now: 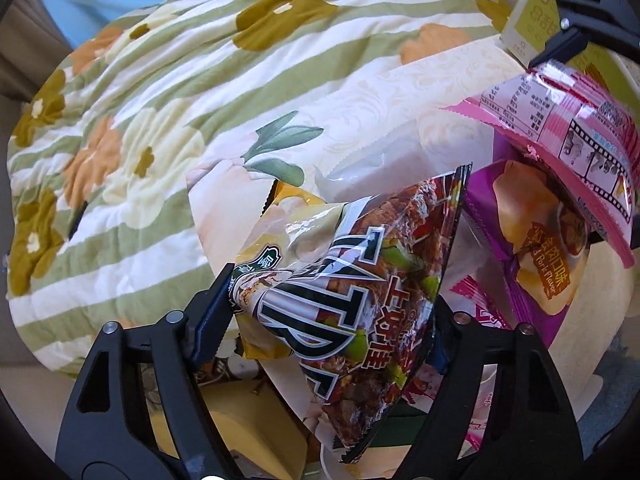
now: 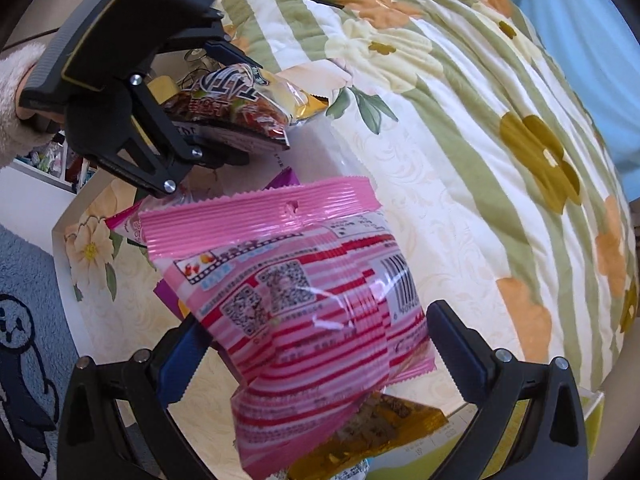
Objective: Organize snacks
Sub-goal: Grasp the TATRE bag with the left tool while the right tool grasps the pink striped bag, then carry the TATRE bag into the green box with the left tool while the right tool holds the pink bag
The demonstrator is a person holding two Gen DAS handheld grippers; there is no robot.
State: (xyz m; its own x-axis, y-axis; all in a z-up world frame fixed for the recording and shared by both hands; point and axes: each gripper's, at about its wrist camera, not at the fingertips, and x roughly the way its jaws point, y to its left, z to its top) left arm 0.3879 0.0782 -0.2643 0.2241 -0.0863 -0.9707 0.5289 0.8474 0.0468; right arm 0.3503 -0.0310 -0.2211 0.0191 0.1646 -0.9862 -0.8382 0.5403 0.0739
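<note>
We saw the left gripper (image 1: 332,304) pointing steeply down, low in its own frame, its fingers clamped on a red-and-yellow snack bag (image 1: 344,312) — the foil creased at the left pad. The same gripper (image 2: 224,100) sat at upper left of the right wrist view, held by a hand (image 2: 32,116) in a fleecy cuff. The right gripper (image 2: 312,344) pointed straight down, lower centre of its frame, closed on a pink striped packet (image 2: 304,304); we judged its left pad touching, the right pad just beside the edge. Both bags hung over a cream floral box (image 2: 120,320), beside a flowered quilt (image 1: 140,120). A purple packet (image 1: 532,248) lay below, at right in the left wrist view.
</note>
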